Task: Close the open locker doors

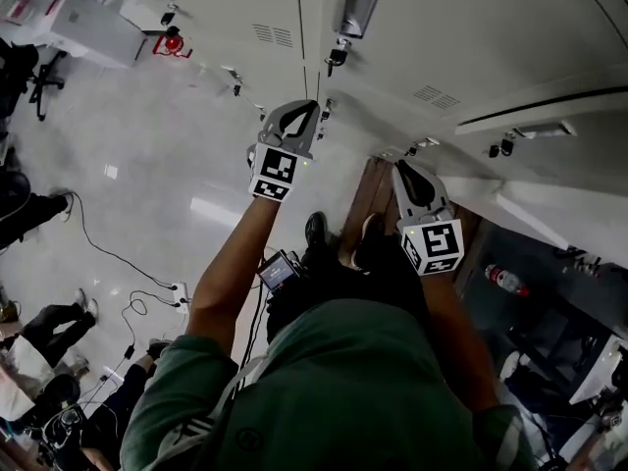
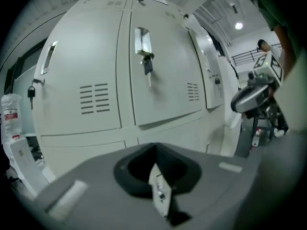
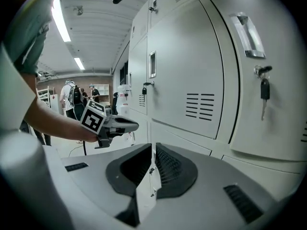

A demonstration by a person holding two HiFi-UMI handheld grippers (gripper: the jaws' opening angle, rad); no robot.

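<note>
white lockers (image 3: 192,71); left claw (image 2: 154,152) clenched empty, right claw (image 3: 152,150) seemingly just parted, empty.

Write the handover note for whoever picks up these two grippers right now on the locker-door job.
Left gripper: jaws together, empty, held up towards the lockers.
Right gripper: jaws a narrow slit apart, nothing between them.
Things: the locker door straight ahead is closed. An open compartment with a bottle in it shows at the head view's lower right. The handled door beside it looks ajar.
Done: the doors in front of the grippers are closed.
Left: push that handled door closed. Neither gripper appears to be touching it.
</note>
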